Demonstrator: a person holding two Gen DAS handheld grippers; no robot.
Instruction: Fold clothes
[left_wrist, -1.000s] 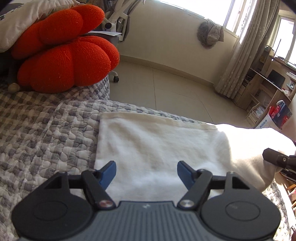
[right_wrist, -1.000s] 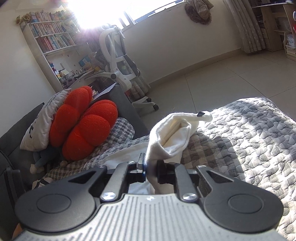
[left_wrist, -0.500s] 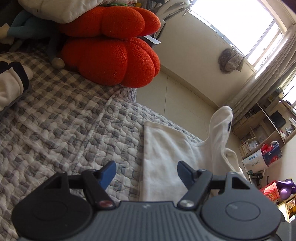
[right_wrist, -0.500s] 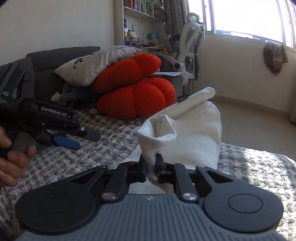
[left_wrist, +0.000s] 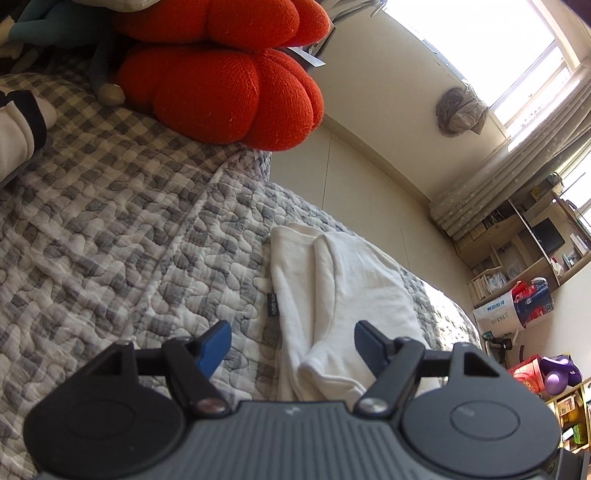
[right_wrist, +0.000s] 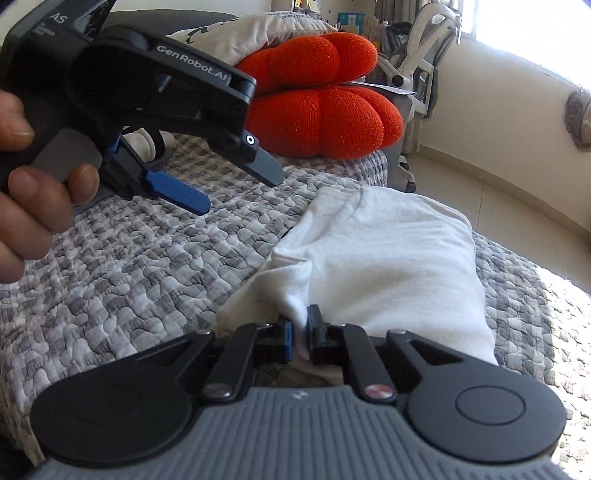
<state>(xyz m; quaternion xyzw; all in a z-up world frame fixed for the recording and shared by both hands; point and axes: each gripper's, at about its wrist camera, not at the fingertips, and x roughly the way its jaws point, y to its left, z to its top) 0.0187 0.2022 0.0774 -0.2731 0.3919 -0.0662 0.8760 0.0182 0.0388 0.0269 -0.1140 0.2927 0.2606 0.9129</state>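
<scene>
The soft white cotton garment (right_wrist: 399, 258) lies on the grey-and-white quilted bedspread (left_wrist: 129, 240), doubled over into 2 visible layers, with a small dark label at its left edge in the left wrist view. It looks light and limp, likely to sag and slide over itself unless taken by a hem or corner, pinching all layers together. The right gripper (right_wrist: 300, 334) is clamped on a bunched corner of it close to the bedspread; its jaws stand nearly together with white cloth pressed between the pads. The left gripper (left_wrist: 291, 341) hangs above the garment's near edge, jaws wide apart and empty. A second ago the right gripper held that corner lifted high in a peak; now the fold lies down across the lower layer. The left gripper's view has swung toward the plump red knitted cushion (left_wrist: 221, 85).
</scene>
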